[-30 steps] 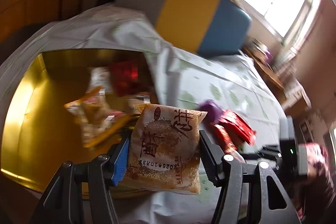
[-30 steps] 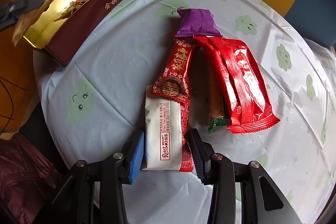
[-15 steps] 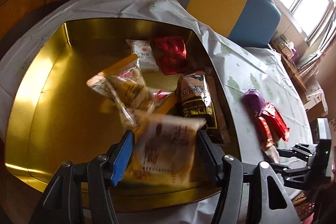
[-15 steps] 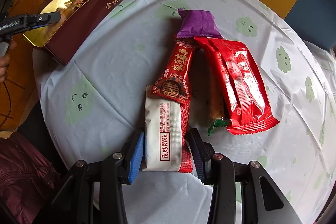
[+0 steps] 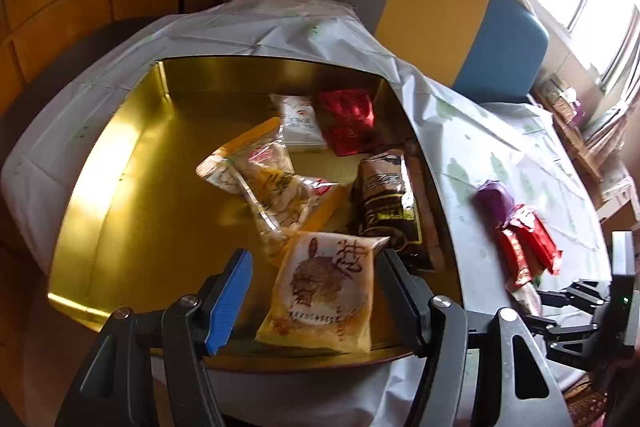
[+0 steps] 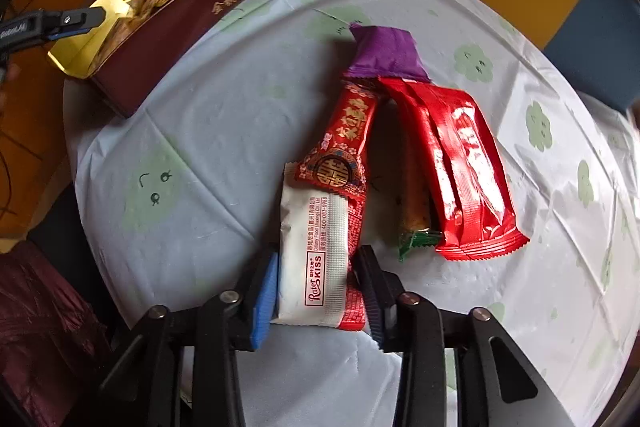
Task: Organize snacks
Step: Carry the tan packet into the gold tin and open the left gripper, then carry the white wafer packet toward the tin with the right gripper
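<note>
A: Through the left wrist camera, what was the left gripper (image 5: pixel 316 291) doing?

B: Its jaws had just been opening. They stood released, and the tan packet (image 5: pixel 326 291) lay between them at the near right of the gold box (image 5: pixel 120 187), no pad pressing it. Only a brush-style character on it was readable.

A: Any risk there?

B: I'd judge a pad could snag the packet on withdrawal and drag it out over the near rim.

A: And the right wrist view?

B: The right gripper (image 6: pixel 318 291) had just been closing and was clenched on the white bar (image 6: pixel 314 251), marked "KISS", which lay on the tablecloth (image 6: pixel 224 115). The red wrapper (image 6: pixel 346 155) overlapped its far end, and a red strip sat inside the jaws too, so both might lift together.
</note>
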A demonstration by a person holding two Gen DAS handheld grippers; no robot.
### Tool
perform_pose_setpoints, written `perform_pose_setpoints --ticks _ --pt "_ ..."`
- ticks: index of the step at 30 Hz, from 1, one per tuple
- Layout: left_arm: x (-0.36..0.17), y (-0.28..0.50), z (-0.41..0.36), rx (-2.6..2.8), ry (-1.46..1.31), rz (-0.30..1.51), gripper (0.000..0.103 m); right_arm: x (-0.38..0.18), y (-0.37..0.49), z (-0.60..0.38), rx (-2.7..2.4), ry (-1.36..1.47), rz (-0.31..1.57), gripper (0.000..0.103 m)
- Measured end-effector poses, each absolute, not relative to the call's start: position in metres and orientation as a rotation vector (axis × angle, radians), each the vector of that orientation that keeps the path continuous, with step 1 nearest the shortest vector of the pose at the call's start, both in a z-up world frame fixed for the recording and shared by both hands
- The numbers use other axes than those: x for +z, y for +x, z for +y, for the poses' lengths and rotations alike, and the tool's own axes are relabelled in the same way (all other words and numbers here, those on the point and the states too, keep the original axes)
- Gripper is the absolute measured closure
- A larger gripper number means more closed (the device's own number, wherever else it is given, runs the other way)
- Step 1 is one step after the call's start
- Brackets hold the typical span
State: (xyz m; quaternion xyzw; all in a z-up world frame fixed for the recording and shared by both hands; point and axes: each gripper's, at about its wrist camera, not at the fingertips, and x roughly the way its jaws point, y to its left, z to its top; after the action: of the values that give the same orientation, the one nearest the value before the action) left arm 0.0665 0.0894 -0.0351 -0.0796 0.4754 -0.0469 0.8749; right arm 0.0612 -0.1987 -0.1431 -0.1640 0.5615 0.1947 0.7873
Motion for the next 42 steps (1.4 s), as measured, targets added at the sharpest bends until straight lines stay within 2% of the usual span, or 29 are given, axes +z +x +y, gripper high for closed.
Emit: perform_pose_setpoints --ticks 13,31,42 --pt "-0.025 0.055 0.083 -0.086 -0.101 0.948 0.037 -0.14 0.046 -0.188 0.5 -0.303 1.268 0.066" --pt "-0.026 0.05 0.089 -0.072 -0.1 0.941 0.037 -0.143 0.046 -0.191 0.442 -0.215 1.234 0.066" --pt "-0.025 0.048 0.094 -0.067 -0.1 0.932 0.037 -0.12 0.048 -0.175 0.447 -0.086 1.197 0.067"
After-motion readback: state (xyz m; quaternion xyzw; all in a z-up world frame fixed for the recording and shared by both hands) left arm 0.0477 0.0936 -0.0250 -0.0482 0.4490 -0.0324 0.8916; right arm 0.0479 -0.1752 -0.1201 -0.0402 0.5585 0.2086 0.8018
